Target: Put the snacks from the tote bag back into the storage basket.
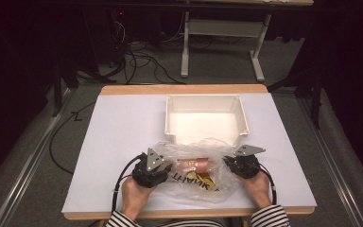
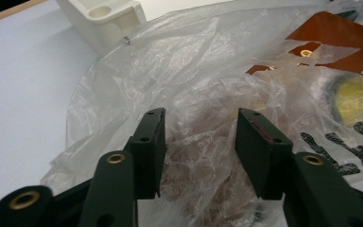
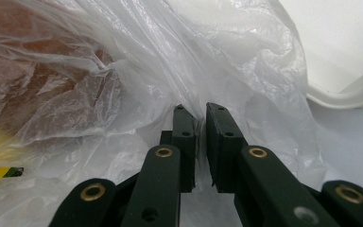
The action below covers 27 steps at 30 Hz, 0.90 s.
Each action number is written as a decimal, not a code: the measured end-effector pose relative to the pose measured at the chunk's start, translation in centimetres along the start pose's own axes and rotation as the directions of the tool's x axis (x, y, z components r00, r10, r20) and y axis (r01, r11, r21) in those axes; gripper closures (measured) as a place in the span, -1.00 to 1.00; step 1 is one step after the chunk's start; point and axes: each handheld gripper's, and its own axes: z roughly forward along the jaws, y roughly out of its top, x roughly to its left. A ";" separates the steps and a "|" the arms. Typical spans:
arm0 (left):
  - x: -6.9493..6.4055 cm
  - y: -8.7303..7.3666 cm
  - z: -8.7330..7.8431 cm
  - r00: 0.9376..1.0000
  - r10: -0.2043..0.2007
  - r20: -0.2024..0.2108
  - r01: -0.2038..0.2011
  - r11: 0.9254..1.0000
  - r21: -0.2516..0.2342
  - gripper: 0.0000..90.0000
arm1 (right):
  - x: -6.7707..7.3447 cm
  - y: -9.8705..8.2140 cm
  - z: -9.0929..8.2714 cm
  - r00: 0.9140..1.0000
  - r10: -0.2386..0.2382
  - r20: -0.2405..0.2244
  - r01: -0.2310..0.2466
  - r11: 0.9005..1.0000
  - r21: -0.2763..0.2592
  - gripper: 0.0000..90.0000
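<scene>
Bag: the clear plastic bag lies crumpled on the near half of the white surface, between your two hands, its far edge just in front of the tray.
Contents: a brownish item shows through the film near the bag's middle; you cannot make out what it is through the wrinkles.
Print: black letters and a yellow patch sit on the bag's near side.
Left claw: your jaws stand apart, with loose film bunched between them; the pads do not press on it.
Right claw: your jaws are nearly together, and a thin fold of the bag appears to be pinched in the narrow gap.
Tray: the white tray sits beyond the bag.
</scene>
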 end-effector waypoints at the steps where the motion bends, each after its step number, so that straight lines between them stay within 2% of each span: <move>1: 0.1 0.1 0.0 1.000 -0.001 0.003 0.001 1.000 0.005 0.23 | 0.0 0.0 0.0 1.000 0.000 0.000 0.000 1.000 0.000 0.83; 2: 0.0 0.1 0.0 1.000 0.003 0.006 -0.003 1.000 0.008 0.31 | 0.2 0.0 0.0 1.000 -0.006 0.020 0.006 1.000 -0.004 0.78; 3: 0.0 0.1 0.0 1.000 0.009 0.005 -0.009 1.000 0.007 0.31 | 0.2 0.0 0.0 1.000 -0.006 0.020 0.006 1.000 -0.004 0.78; 4: 0.0 0.1 0.1 1.000 0.010 0.004 -0.010 1.000 0.005 0.44 | 0.3 0.0 0.0 0.999 -0.015 0.034 0.015 1.000 -0.005 0.74; 6: 0.0 0.1 0.1 1.000 -0.006 0.008 0.006 1.000 0.003 0.66 | 0.3 -0.1 0.0 0.999 -0.016 0.040 0.016 1.000 -0.006 0.73; 7: 0.1 0.1 0.1 1.000 -0.010 0.018 0.010 1.000 0.005 0.66 | 0.3 -0.1 0.0 0.999 -0.016 0.040 0.016 1.000 -0.006 0.73; 9: 0.0 0.3 0.2 1.000 0.006 0.025 -0.007 1.000 0.013 0.84 | 0.2 0.0 0.0 1.000 -0.007 0.031 0.007 1.000 -0.007 0.71; 10: 0.0 0.5 0.2 0.999 0.031 0.023 -0.032 0.999 0.029 0.95 | 0.1 -0.1 0.0 1.000 0.006 0.029 -0.006 1.000 -0.006 0.69; 11: 0.0 0.5 0.2 0.999 0.031 0.023 -0.032 0.999 0.029 0.97 | 0.1 -0.1 0.0 1.000 0.006 0.029 -0.006 1.000 -0.006 0.69; 13: 0.0 0.6 0.0 0.998 0.055 0.025 -0.056 0.998 0.038 0.98 | 0.1 -0.1 0.0 1.000 0.000 0.031 0.000 1.000 -0.008 0.68; 17: 0.4 -0.1 -1.1 0.997 0.060 0.042 -0.062 0.997 0.047 0.99 | 0.1 -0.1 0.0 0.999 0.002 0.032 -0.002 1.000 -0.006 0.68; 21: 1.0 -1.2 -2.1 0.999 0.024 0.032 -0.025 0.999 0.040 0.99 | 0.1 -0.1 0.0 0.999 -0.002 0.036 0.002 1.000 -0.008 0.68; 23: 1.3 -2.1 -2.8 1.000 -0.013 0.028 0.012 0.999 0.030 0.99 | 0.5 -0.1 0.0 0.997 -0.031 0.064 0.031 0.999 -0.007 0.68; 25: 1.5 -2.4 -3.0 1.000 -0.013 0.019 0.012 0.999 0.041 0.99 | 0.6 -0.1 0.0 0.997 -0.039 0.070 0.039 0.999 -0.011 0.68; 26: 2.0 -3.1 -3.4 1.000 -0.027 0.011 0.027 0.998 0.065 0.99 | 0.4 -0.1 0.0 0.998 -0.026 0.054 0.026 1.000 -0.007 0.68; 27: 2.0 -3.1 -3.4 1.000 -0.027 0.011 0.027 0.998 0.065 0.99 | 0.4 -0.1 0.0 0.998 -0.026 0.054 0.026 1.000 -0.007 0.68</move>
